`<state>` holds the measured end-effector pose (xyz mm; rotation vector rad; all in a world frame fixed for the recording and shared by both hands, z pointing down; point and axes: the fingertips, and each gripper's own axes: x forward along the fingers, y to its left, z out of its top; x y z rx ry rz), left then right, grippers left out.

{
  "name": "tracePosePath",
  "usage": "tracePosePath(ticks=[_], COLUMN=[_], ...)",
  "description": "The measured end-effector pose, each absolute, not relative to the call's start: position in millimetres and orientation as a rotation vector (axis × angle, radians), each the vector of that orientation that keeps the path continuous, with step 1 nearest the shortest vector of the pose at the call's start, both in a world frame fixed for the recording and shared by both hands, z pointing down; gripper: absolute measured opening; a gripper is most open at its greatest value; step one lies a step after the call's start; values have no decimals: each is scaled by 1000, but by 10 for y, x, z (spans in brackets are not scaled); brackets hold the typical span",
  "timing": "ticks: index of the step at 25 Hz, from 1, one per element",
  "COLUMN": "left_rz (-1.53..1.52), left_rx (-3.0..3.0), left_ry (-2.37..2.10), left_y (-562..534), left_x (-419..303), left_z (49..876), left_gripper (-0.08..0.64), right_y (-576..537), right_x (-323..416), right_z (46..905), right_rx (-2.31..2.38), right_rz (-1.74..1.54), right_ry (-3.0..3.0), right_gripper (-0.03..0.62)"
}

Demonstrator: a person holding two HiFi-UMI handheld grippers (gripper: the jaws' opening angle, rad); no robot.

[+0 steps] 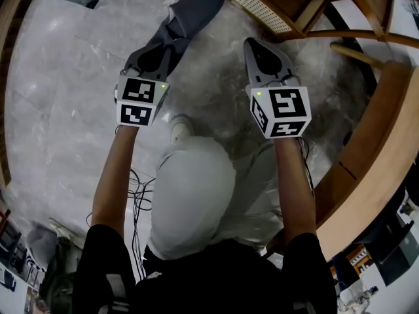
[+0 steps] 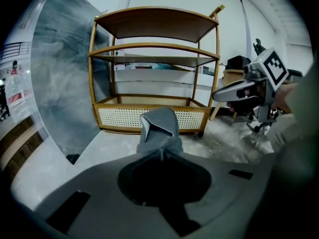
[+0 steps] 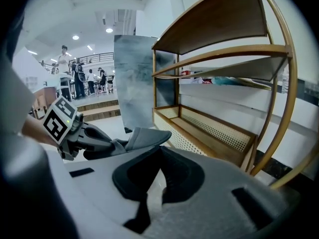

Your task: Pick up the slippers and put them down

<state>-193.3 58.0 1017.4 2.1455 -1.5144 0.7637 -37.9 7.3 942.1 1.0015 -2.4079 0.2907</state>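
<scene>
Above the marble floor (image 1: 65, 77), before the wooden rack (image 1: 275, 5): grey slipper (image 1: 193, 8) pinched at its near end by left gripper (image 1: 171, 36), fingers clamped tight. Right gripper (image 1: 252, 44) fingers together, holding nothing. Recommend lowering with sole level, releasing only once grounded.

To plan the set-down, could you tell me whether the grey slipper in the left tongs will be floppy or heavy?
Probably soft: the grey slipper creases where the left tongs pinch one end. Likely light, as it juts out from that single grip without sagging in the right gripper view. It looks like cloth, so it should neither roll nor break.
</scene>
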Motion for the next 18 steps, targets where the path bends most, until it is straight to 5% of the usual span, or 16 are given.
tracePosePath(ticks=[18], left_rz=[906], left_rx=[2122], left_ry=[-1464], left_y=[641], left_x=[-1801], left_z=[10970], left_gripper=[15], right_y=[128], right_x=[-270], right_z=[9797], right_rx=[959], right_rz=[290], right_ry=[-2376], right_gripper=[0])
